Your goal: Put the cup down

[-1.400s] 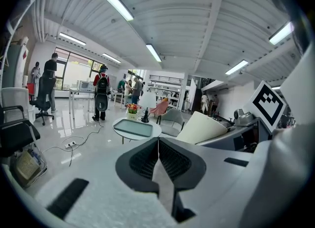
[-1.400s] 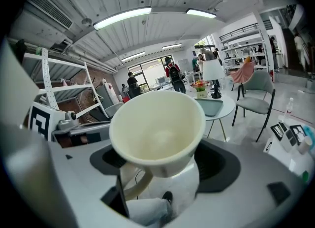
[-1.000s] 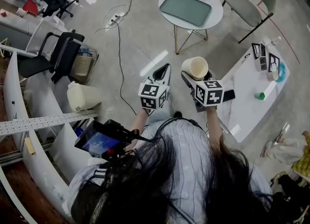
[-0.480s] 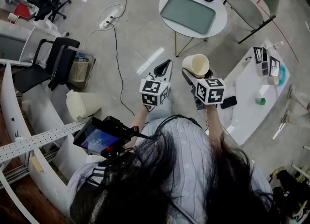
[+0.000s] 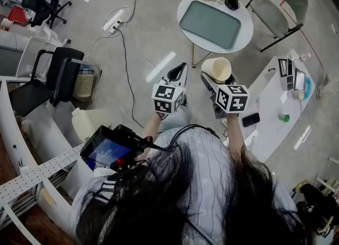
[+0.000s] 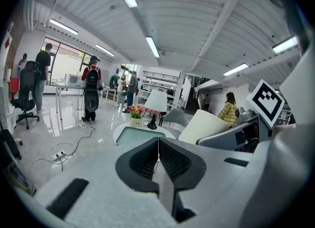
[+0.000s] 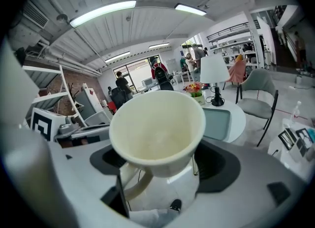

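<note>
**Cup aloft, not yet set down**

Carrying looks to be the step in hand. The cream cup (image 5: 215, 71) hangs in the air above the floor in front of the person, well short of any surface. It sits between the round counter (image 5: 184, 7) with its green tray (image 5: 209, 24) and the long white counter (image 5: 270, 106) off to the right.

The right tongs (image 5: 218, 81) are closed round the cup's body, one jaw on either side. Its mouth is tipped back toward the holder and its handle hangs underneath.

The left tongs (image 5: 180, 72) are held up just beside them. Their ribbed jaws are pressed together with nothing between, and they touch nothing.

To my eye the next move is to pick one of the counters and reach the cup out over a bare patch. The right wrist would then need to turn so the base faces down. After that, lower it until the base rests flat, and only then ease the jaws apart. The tilt is the risk, since a cup let go at this angle would likely roll.
</note>
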The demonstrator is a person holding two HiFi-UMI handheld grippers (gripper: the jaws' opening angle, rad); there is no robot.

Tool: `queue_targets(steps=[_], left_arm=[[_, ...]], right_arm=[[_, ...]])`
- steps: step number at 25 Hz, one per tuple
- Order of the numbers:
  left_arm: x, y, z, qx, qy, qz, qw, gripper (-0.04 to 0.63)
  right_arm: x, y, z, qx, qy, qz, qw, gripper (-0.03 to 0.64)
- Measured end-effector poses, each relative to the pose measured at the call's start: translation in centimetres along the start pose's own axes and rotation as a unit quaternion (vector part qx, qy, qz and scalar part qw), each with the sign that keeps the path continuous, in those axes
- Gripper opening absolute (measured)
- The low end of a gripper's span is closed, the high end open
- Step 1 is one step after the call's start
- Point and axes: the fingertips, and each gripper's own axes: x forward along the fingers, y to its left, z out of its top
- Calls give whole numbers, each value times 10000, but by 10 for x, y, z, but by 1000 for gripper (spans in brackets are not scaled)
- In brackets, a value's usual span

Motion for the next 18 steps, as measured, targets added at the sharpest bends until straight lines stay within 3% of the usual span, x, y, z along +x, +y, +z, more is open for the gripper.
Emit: queue_targets(steps=[12, 18], left_arm=[[44, 52, 27, 22, 13, -262, 9997, 17], [52, 57, 25, -27, 72, -297, 9995, 17]], right_arm=[[52, -8, 41, 141, -77, -266, 9995, 399], [60, -14, 45, 170, -40, -326, 9993, 399]])
